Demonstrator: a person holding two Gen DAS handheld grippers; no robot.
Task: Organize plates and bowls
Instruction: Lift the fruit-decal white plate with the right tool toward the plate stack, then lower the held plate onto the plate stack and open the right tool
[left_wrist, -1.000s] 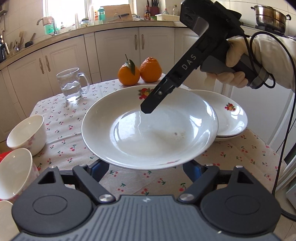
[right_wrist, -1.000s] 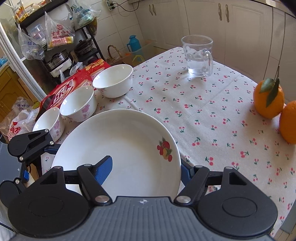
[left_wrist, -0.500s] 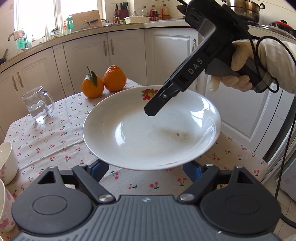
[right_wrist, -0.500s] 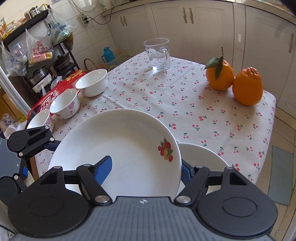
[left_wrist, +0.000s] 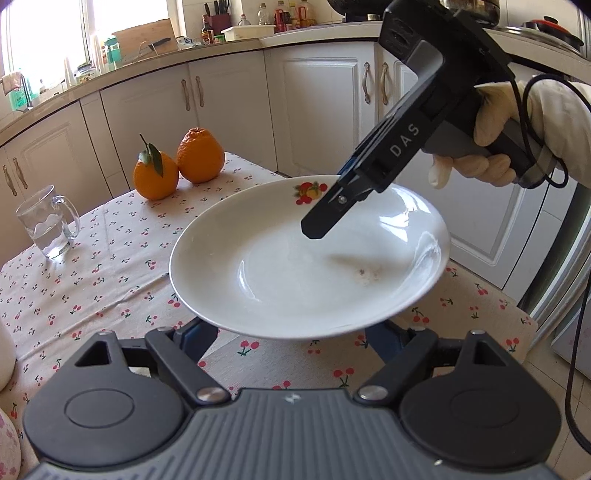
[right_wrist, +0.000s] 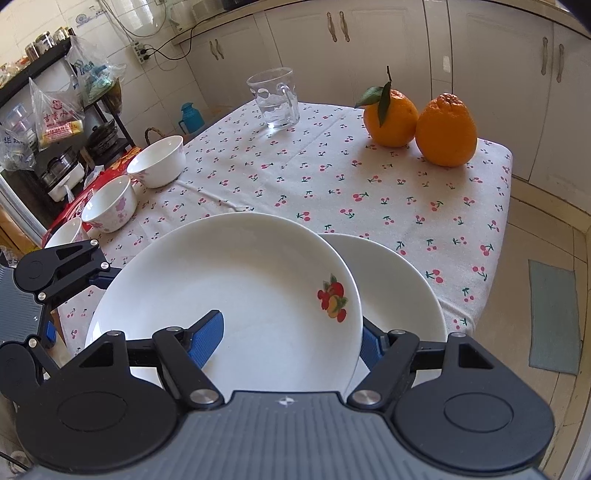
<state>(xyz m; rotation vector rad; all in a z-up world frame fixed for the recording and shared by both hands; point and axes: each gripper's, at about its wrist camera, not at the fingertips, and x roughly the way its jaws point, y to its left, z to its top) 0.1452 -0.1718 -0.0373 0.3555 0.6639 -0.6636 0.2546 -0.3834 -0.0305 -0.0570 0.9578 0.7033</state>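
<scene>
Aloft, plate (right_wrist: 229, 295) spans between both hand-held grippers, over table.

The left wrist camera sits just behind the left gripper (left_wrist: 291, 332), looking forward and downward across the tabletop (left_wrist: 92, 258) toward the white cabinets, very close to the lifted plate (left_wrist: 295, 273). The right wrist camera sits likewise behind the right gripper (right_wrist: 284, 339), angled down from the opposite side of that plate (right_wrist: 229, 295), facing the far tabletop (right_wrist: 332, 173) and a cluttered shelf. Both views share the plate, the two oranges (left_wrist: 177, 166) (right_wrist: 417, 118) and the glass mug (left_wrist: 46, 225) (right_wrist: 275, 98). Each also catches the other gripper: the right gripper (left_wrist: 321, 221) high on the right, the left gripper (right_wrist: 48, 291) at the left edge.
</scene>
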